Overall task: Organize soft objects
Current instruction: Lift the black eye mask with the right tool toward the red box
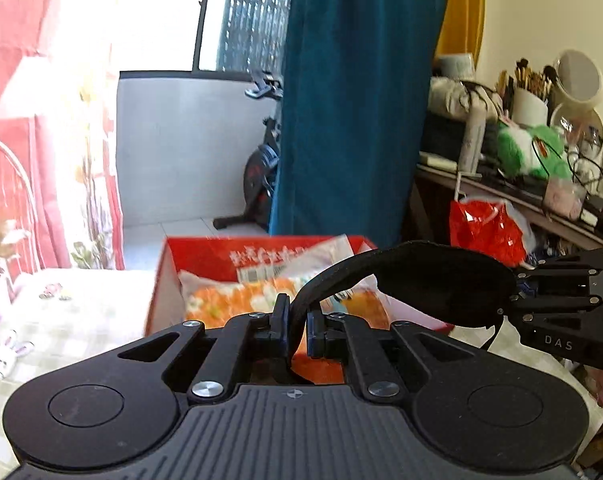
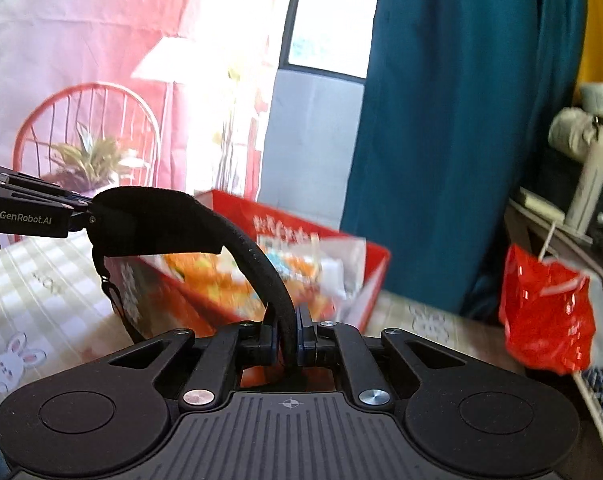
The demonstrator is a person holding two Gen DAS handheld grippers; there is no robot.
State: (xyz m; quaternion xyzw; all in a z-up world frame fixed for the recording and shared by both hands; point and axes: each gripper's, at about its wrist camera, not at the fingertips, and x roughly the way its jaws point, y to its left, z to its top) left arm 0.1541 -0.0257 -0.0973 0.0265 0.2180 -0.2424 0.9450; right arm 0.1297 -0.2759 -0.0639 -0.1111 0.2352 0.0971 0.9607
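Left gripper [image 1: 297, 320] sits closest to its camera, at 6 o'clock, jaws clenched on one end of a black padded strap [image 1: 413, 280]; that strap arcs off toward 3 o'clock, where its broad pad ends at the right gripper [image 1: 519, 298]. From the right wrist view the mirror holds: right gripper [image 2: 289, 332] is clamped on the narrow end, and the pad [image 2: 157, 220] runs out to 9 o'clock, touching the left gripper's tips [image 2: 89, 216]. So the strap is held in the air between both tools, above a red box [image 1: 205, 252] at 12 o'clock that already holds snack bags [image 1: 237, 300]. Box stands on a checked tablecloth [image 1: 81, 312] with rabbit prints. Risks, as I judge them: both grips look thin, only strap edge between the pads, so pulling the hands apart could strip one end free and leave the strap swinging from the other. A thinner cord dangles under the pad [image 2: 109, 284], and it could catch the box rim on the way in. Box looks fairly full, so the strap may sit proud on the bags and slide off. A red plastic bag [image 2: 545, 312] hangs at 3 o'clock, near enough to brush if the right hand swings wide. Frames are motion-blurred, so exact clearance over the box can't be told.
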